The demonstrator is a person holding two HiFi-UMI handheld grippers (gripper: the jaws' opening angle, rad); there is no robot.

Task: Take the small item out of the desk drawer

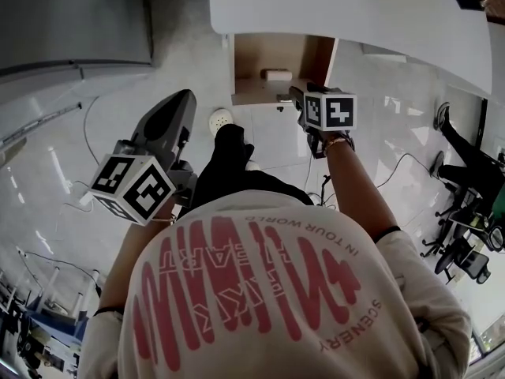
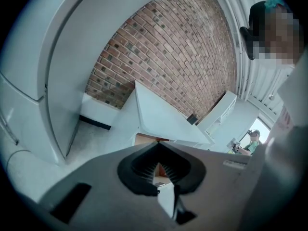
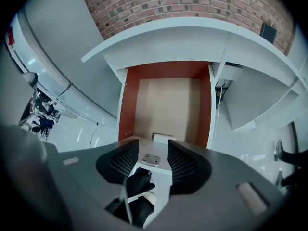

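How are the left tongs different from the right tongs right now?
The left tongs are shut, with their tips touching. The right tongs are open, with a gap between them. The left tongs are held over the floor, off to the side of the open drawer. The right tongs are at its front edge, pointing at the small white item inside. Both tongs are grey and hold nothing.

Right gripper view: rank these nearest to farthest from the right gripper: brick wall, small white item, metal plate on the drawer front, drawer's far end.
1. metal plate, on the drawer front, between the right gripper's open jaws.
2. small white item, just behind that front, inside.
3. drawer's far end, under the desk top.
4. brick wall, behind the desk.
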